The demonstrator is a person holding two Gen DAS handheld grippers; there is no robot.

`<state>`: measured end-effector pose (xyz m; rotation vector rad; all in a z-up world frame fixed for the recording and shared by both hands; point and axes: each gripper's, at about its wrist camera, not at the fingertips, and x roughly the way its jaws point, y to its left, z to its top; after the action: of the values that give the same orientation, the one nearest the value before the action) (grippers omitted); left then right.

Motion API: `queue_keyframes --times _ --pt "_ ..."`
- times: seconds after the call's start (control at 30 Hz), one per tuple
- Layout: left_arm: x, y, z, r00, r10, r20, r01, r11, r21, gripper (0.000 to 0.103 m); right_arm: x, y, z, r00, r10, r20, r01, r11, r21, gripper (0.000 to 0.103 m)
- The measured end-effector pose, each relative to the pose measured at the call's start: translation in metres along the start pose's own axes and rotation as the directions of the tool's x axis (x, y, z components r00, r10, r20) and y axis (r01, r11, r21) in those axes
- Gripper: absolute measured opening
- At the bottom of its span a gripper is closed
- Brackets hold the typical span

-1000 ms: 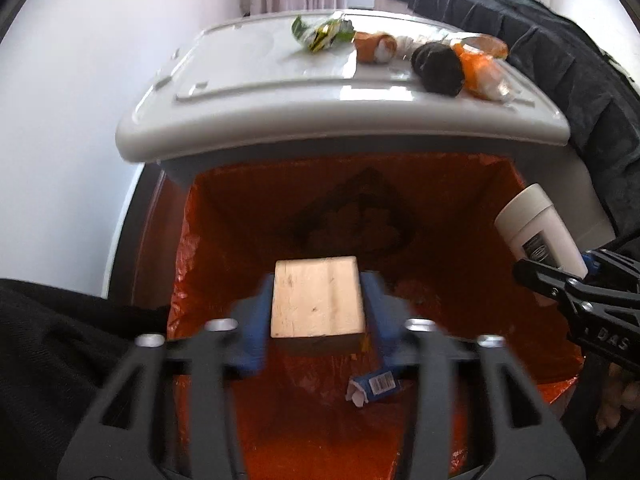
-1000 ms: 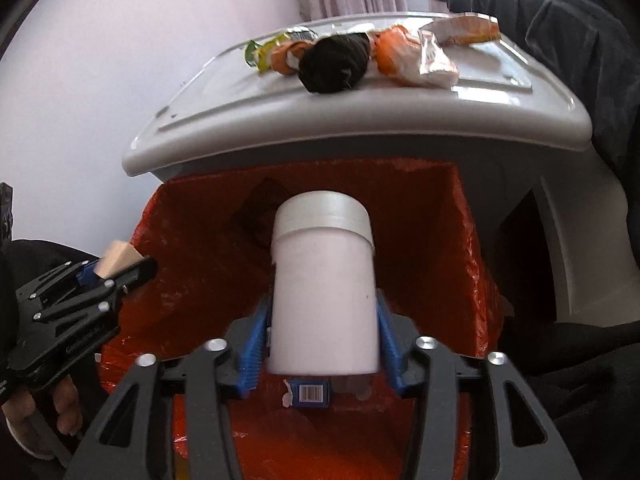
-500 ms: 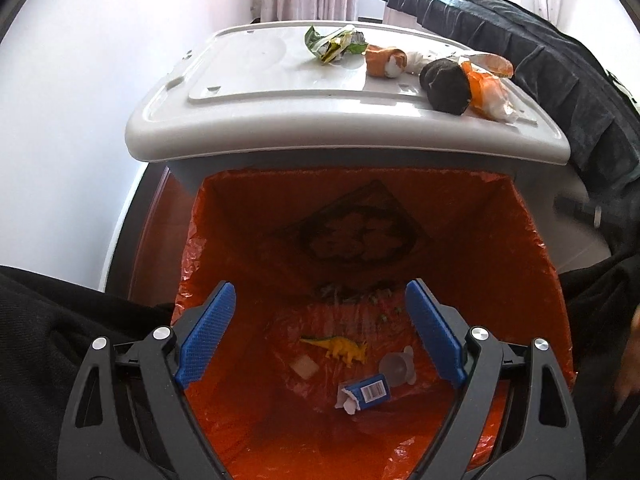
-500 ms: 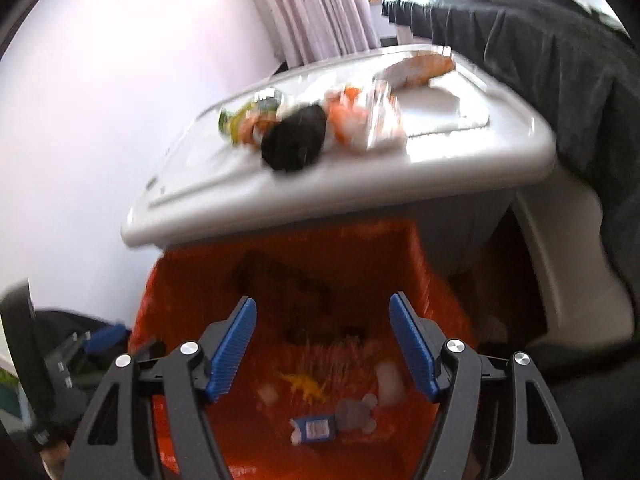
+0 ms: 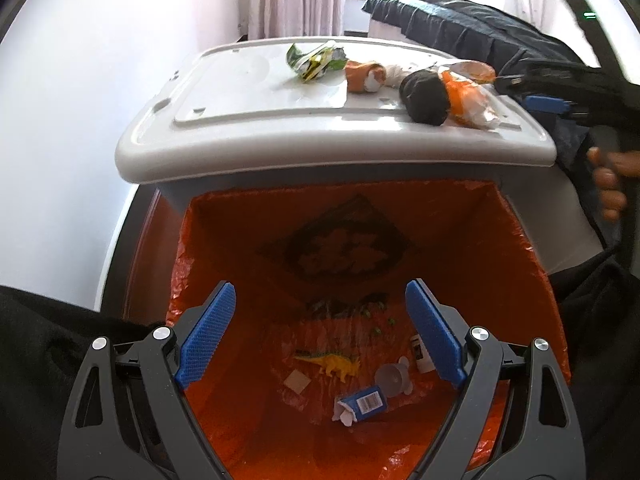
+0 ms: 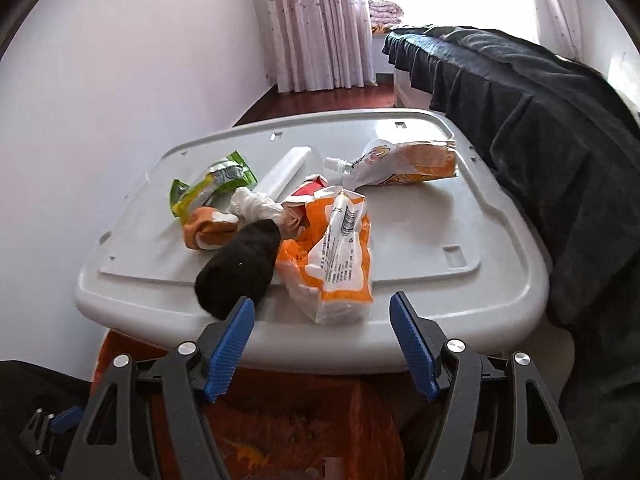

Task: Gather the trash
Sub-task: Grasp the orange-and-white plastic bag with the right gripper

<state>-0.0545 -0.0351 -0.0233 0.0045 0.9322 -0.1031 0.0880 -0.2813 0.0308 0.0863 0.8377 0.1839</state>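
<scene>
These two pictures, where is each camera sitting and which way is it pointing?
Left wrist: rides the left gripper, looking down into the orange bin bag; its open blue fingers and the person's right hand show.
Right wrist: rides the right gripper, facing the grey lid and its litter; open blue fingers show.
Shared: lid, black sock, orange wrapper, yellow toy dinosaur.

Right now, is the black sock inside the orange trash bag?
No, the black sock lies on top of the grey lid, beside the orange snack wrapper, not down in the orange trash bag.
</scene>
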Motion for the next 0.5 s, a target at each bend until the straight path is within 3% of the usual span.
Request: queue_keyframes --times 0.5 --pt "-0.002 -0.004 0.000 0.999 -0.013 0.032 0.012 1.000 0.015 0.088 0.077 0.000 0.036 0.998 -0.017 -0.058 0.017 1.000 0.013 0.073"
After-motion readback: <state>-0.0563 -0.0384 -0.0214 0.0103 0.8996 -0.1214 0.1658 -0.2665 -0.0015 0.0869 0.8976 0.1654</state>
